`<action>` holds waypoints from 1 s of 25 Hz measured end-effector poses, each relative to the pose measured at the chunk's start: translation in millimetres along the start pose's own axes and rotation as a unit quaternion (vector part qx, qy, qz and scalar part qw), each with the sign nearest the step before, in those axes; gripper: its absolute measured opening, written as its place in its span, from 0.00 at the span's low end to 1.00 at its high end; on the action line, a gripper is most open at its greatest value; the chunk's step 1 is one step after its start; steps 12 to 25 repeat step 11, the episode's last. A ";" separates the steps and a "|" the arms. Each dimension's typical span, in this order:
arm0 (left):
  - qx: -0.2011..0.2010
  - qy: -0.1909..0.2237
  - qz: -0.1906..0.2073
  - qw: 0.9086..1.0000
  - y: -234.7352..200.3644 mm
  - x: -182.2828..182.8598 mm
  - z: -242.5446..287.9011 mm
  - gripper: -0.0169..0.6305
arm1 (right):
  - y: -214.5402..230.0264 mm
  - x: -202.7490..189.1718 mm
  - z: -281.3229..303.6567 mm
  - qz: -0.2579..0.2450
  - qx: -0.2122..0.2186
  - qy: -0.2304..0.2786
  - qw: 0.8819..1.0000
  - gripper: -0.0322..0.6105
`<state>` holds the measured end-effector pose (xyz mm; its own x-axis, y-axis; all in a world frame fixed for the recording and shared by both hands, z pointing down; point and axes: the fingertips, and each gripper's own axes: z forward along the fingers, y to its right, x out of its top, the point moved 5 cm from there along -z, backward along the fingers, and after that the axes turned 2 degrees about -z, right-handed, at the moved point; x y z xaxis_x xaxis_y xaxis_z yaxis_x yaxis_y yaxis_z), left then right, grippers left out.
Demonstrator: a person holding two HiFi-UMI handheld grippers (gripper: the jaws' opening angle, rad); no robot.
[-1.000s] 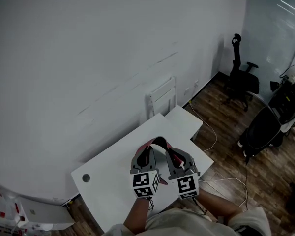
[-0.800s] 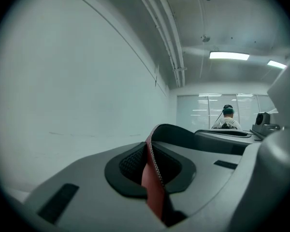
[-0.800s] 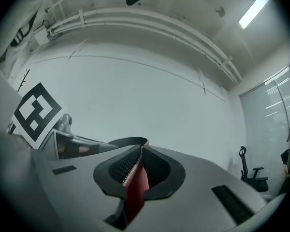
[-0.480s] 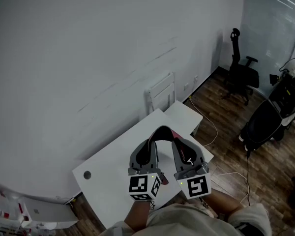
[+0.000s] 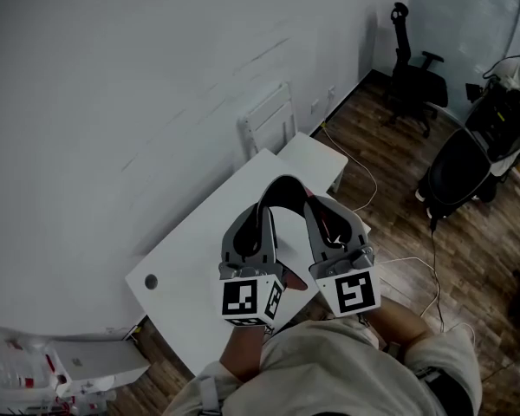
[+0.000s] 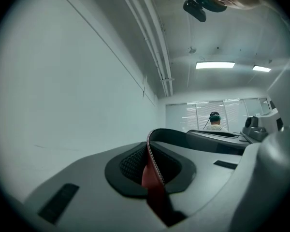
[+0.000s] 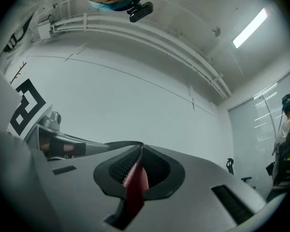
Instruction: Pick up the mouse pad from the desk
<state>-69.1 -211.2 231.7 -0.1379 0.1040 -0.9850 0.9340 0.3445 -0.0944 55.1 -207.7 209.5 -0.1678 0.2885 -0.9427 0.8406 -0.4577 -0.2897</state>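
While you are holding it up above the desk, the one mouse pad [image 5: 288, 185] is arching between your two grippers. Its black top is bowing upward and its red underside is showing along the inner curve. It is looking thin and limp, with a finely stitched rim.

Your left gripper [image 6: 154, 166] is pinching one edge of the pad. The jaws are pressing together on the sheet, which is standing on edge in the dark, mesh-textured recess between the smooth grey fingers. Your right gripper [image 7: 137, 170] is clamping the opposite edge the same way, with the red face turning toward its camera.

Each gripper is carrying one box with black-and-white square markers: the left cube [image 5: 251, 299] and the right cube [image 5: 354, 291].

Below the pad, one white rectangular desk [image 5: 186, 263] is lying flat and smooth, with a single round dark hole [image 5: 151, 281] near its left corner. One smaller white table [image 5: 316, 156] is sitting just beyond its far corner. One black office chair [image 5: 409, 69] is standing well apart on the wood-plank floor [image 5: 364, 137].
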 end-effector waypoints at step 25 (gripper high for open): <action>-0.009 -0.012 -0.018 1.000 7.2 -13.8 -6.2 0.06 | -0.5 -4.5 -8.6 -0.002 0.004 0.006 1.000 0.13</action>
